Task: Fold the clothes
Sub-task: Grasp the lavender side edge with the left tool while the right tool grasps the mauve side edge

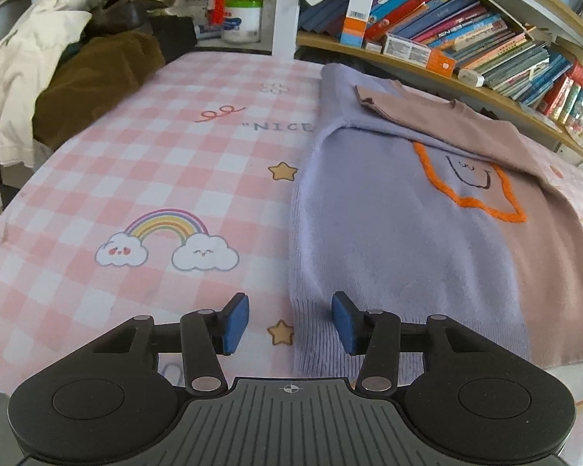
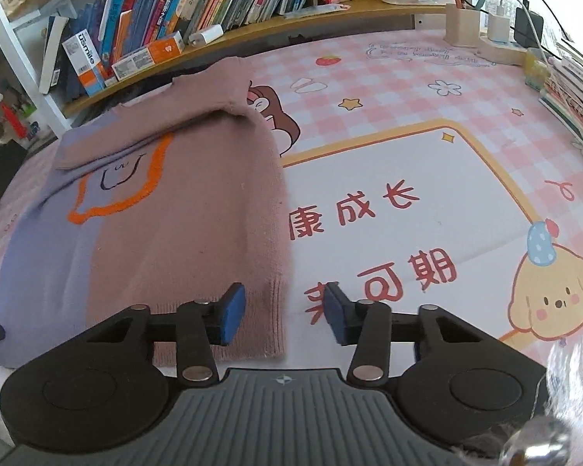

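Both claws, left (image 1: 290, 324) and right (image 2: 285, 315), hung apart and empty at the hem corners of the sweater (image 1: 400, 233), sleeves apparently already folded in, crosswise fold left.

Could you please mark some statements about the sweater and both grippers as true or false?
1. The lilac-and-mauve knitted sweater lies flat on the pink checked tablecloth. True.
2. The left gripper is clamped on the hem. False: its blue fingers stand apart, straddling the lilac hem corner.
3. The right gripper is open at the mauve hem corner. True.
4. Both sleeves hang off the table. False: they are folded across the chest.
5. The sweater carries an orange outline motif. True.
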### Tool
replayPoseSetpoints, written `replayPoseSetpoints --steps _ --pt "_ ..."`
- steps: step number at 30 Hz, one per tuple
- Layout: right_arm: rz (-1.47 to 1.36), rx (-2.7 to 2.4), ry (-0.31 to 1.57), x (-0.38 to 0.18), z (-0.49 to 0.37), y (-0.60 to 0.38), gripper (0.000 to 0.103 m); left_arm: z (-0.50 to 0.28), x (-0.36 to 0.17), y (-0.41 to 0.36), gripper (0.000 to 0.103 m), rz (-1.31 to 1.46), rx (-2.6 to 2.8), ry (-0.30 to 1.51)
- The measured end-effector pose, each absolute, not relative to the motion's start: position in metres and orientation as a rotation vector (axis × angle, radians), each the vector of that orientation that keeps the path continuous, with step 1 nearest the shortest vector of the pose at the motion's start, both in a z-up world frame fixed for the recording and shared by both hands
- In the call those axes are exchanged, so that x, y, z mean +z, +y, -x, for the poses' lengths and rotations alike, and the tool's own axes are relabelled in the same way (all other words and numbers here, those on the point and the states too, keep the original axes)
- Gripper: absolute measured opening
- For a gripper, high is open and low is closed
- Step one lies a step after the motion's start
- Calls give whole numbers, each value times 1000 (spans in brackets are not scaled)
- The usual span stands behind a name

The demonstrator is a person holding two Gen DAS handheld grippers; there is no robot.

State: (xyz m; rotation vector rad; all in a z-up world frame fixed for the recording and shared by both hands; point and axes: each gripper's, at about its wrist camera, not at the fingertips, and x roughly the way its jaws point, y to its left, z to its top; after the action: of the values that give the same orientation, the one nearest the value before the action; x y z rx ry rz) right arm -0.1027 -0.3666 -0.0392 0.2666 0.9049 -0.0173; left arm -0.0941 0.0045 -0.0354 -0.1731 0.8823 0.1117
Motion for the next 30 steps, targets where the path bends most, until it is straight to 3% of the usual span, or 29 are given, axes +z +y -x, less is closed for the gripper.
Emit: replayPoseSetpoints --steps 3,5,7,8,12,16,18,19,21,24,28,30 --pt "-272 -28 896 -41 100 -366 35 88 -36 6 45 172 103 879" --pt "-283 -28 893 -42 98 -367 20 85 -36 6 36 167 92 878" --pt "-289 -12 896 -42 94 -365 9 81 -35 4 13 169 66 881" --pt "-276 0 886 -40 94 -361 8 80 -35 3 13 174 51 887" --pt "-250 127 800 -25 96 -344 8 78 -23 -13 14 123 -15 865" --pt "-283 137 829 -30 89 -341 10 73 -26 -16 17 97 -29 884" --pt "-320 117 844 -33 85 -346 16 72 -29 -9 18 124 -13 900" --pt "-339 105 852 -34 83 -348 28 71 -30 -5 18 137 -5 908" --pt "-371 73 876 -37 79 -354 33 71 -34 0 25 169 -10 933" --pt "-426 51 900 -43 77 -364 33 73 -34 2 33 194 -28 938" --pt "-466 56 907 -45 80 -369 31 73 -34 2 33 203 -25 936" --pt "-491 77 918 -46 82 -372 25 72 -34 1 33 214 -17 933"
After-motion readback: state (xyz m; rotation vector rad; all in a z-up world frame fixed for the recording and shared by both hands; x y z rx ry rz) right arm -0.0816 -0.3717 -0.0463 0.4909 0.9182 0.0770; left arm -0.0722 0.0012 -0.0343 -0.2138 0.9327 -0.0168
